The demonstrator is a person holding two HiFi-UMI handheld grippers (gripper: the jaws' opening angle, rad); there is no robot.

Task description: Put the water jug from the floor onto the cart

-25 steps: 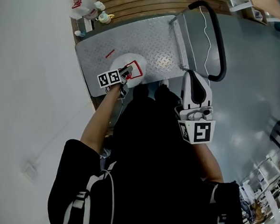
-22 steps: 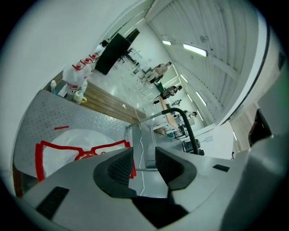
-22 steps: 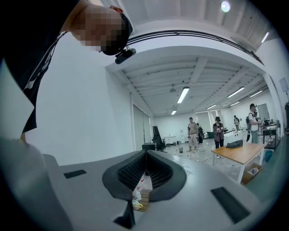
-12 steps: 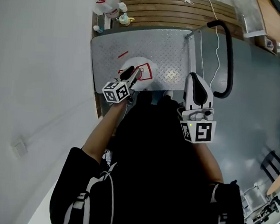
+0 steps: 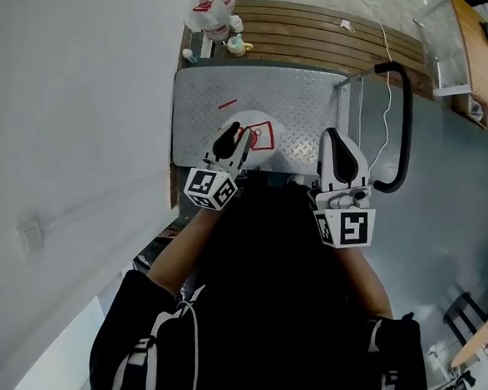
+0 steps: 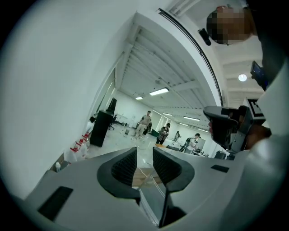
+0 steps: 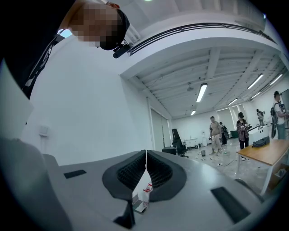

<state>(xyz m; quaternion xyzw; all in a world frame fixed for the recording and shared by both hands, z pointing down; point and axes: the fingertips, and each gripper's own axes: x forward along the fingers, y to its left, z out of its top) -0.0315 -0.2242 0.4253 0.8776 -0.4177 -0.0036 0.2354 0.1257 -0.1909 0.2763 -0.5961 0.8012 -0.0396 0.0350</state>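
Note:
The water jug (image 5: 262,125), white on top with a red label, stands on the steel cart deck (image 5: 301,94) near its front edge. My left gripper (image 5: 234,136) hovers over the jug's near left side, pointing out across the room. Its jaws (image 6: 144,155) are closing, still apart, with nothing between them. My right gripper (image 5: 331,136) is held over the deck's right part beside the handle post, clear of the jug. In the right gripper view the right gripper's fingertips (image 7: 146,155) meet on nothing.
The cart's black loop handle (image 5: 403,118) rises at its right side. Wooden slats (image 5: 322,29) lie beyond the deck, with red-printed plastic bags (image 5: 211,4) and small bottles (image 5: 235,43) by the white wall. Several people stand far off in the hall (image 6: 145,122).
My left gripper has lifted off the jug's top, rolled and drawn back toward me. The jug stays on the deck. The right gripper shifted slightly.

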